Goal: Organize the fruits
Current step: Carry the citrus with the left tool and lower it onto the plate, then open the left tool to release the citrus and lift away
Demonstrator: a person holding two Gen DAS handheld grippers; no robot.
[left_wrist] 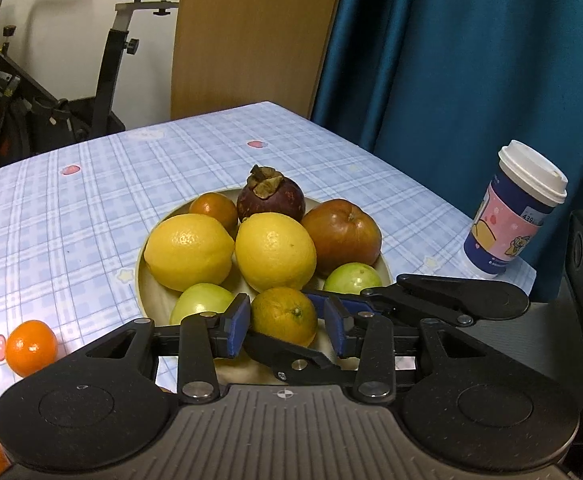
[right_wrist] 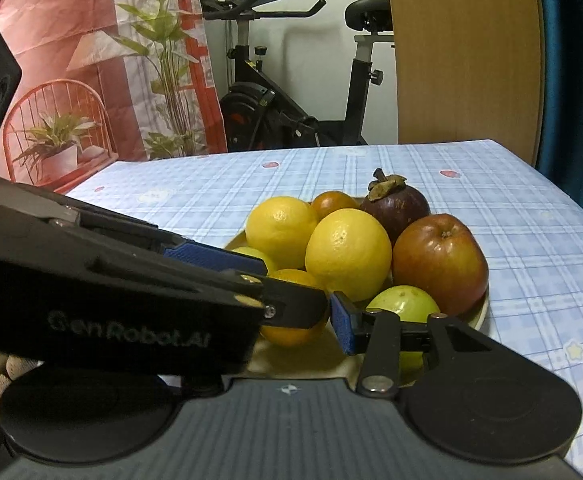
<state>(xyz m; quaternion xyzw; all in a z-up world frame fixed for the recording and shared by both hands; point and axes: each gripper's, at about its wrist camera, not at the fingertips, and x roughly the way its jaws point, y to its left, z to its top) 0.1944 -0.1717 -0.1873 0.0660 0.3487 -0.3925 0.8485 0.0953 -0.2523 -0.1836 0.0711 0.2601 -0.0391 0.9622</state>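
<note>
Both grippers spread round orange on plate; left, right.

Surface in blue plaid cloth, beige plate of fruit at centre, lidded paper cup at 3 o'clock, two mandarins at 8 o'clock
</note>
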